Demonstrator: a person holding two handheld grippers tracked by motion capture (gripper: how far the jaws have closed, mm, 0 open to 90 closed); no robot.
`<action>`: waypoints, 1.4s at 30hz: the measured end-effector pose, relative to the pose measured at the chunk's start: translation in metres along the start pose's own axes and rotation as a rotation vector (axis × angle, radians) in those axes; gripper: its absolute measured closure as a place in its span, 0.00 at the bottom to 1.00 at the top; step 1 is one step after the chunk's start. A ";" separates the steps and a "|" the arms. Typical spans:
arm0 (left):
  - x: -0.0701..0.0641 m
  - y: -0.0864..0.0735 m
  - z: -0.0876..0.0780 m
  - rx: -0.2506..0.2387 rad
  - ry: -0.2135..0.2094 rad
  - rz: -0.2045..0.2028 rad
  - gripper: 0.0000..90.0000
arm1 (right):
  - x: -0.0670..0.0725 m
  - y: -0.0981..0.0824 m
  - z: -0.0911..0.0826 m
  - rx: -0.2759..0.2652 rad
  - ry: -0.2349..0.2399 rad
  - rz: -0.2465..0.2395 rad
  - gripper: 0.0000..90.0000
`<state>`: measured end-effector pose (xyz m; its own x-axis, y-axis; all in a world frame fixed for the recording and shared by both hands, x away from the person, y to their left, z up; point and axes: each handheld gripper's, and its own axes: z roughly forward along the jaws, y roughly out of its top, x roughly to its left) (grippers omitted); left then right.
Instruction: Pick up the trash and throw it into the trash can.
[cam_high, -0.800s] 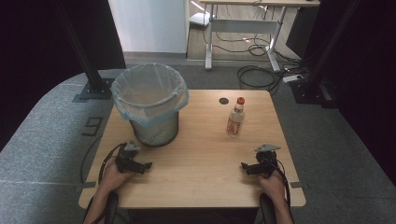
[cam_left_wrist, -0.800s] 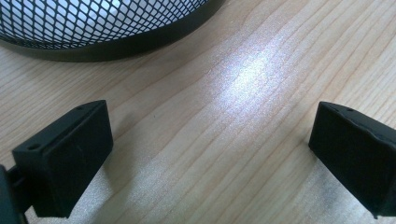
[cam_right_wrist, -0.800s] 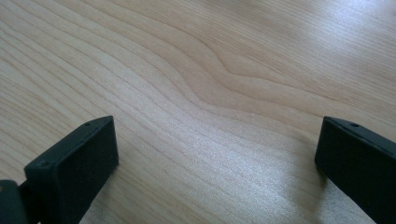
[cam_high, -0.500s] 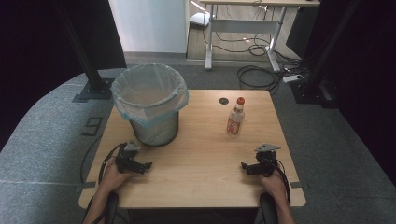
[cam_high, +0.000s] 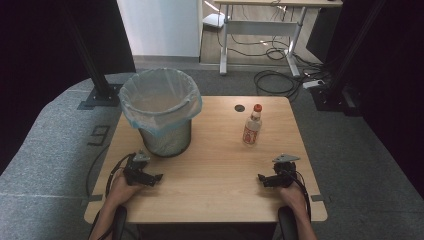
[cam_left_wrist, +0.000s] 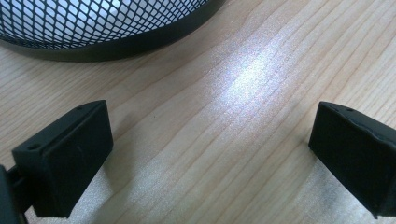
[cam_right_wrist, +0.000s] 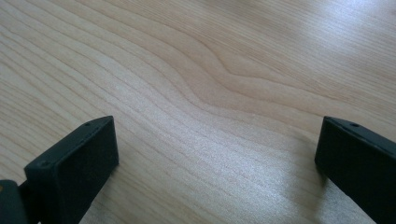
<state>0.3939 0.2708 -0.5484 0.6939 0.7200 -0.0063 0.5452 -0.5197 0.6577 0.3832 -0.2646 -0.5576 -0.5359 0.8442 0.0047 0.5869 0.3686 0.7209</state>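
Note:
A black mesh bin (cam_high: 160, 107) lined with a clear bag stands at the back left of the wooden table (cam_high: 215, 175). A small bottle (cam_high: 251, 127) with a red cap and red label stands upright at the back right. My left gripper (cam_high: 156, 177) rests near the front left, just in front of the bin, jaws wide apart over bare wood (cam_left_wrist: 210, 140); the bin's base (cam_left_wrist: 107, 28) is close ahead. Near the front right, my right gripper (cam_high: 261, 178) lies open with nothing between its jaws, bare wood (cam_right_wrist: 215, 135) below it.
A small dark round mark or cap (cam_high: 239, 108) lies on the table behind the bottle. Grey carpet surrounds the table, with black stand legs (cam_high: 100, 90) to the left and cables (cam_high: 272, 80) and a desk frame behind.

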 end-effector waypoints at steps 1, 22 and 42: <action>0.000 0.000 0.000 -0.001 0.001 -0.002 0.00 | 0.000 0.000 0.000 0.000 -0.001 0.002 0.00; -0.001 0.001 0.001 -0.001 0.005 -0.007 0.00 | -0.012 0.040 0.003 -0.023 -0.005 0.030 0.00; -0.001 0.001 0.001 -0.002 0.005 -0.008 0.00 | -0.021 0.104 0.032 -0.064 -0.034 0.019 0.00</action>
<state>0.3940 0.2697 -0.5485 0.6872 0.7265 -0.0079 0.5501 -0.5132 0.6588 0.4746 -0.2320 -0.5048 -0.5031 0.8642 -0.0040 0.5560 0.3272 0.7641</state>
